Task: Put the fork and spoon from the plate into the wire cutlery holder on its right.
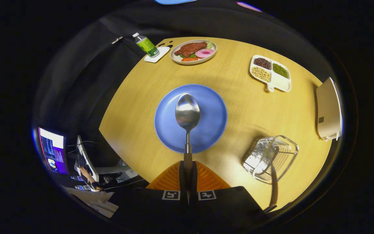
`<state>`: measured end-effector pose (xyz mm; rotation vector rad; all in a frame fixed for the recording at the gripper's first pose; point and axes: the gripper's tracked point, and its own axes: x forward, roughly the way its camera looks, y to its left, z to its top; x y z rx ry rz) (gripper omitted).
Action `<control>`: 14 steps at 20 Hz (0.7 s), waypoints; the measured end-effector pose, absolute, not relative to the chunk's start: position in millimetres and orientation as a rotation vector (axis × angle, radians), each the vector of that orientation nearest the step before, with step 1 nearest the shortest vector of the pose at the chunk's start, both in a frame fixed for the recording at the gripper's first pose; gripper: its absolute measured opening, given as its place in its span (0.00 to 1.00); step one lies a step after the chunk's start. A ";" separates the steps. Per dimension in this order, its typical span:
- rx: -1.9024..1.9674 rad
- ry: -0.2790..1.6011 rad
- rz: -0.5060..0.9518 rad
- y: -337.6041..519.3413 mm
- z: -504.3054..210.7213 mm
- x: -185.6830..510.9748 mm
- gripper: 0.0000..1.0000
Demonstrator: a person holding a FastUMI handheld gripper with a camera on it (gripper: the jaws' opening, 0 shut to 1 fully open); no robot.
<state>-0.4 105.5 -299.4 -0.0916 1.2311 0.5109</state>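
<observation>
Between the two fingers of the tool (187,169), pressed from both sides at the lower part of its handle, stands a polished steel spoon (187,112); its bowl points forward, away from the fingers, and hangs above the round blue plate (206,123) that lies just ahead of them on the pale wooden desk (239,97). The tool is thus closed on the spoon, which appears lifted clear of the plate, though the height cannot be read from this view. The plate surface around the spoon is bare: no fork lies on it. To the right of the fingers, near them and apart from the plate, stands the clear wire cutlery holder (269,157); a slim dark shaft (274,185) rises from it, which may be the fork's handle, but it is too dim to name with confidence. Beyond the plate, well apart, rest a white oval dish of meat and vegetables (193,52), a white divided tray of beans (270,73), a green-labelled bottle (146,45) on a white coaster, and, far right, a cream box (328,109). Judged state of the task: the spoon is picked up but not yet delivered; the fork is probably already placed. Remaining: carry the spoon rightward and lower it into the holder.
</observation>
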 end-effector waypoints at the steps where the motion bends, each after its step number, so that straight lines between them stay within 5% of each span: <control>1: -0.099 1.249 0.492 86.8 -293.1 -2.0 0.05; 14: -0.306 1.586 0.375 -64.8 -268.2 -9.8 0.05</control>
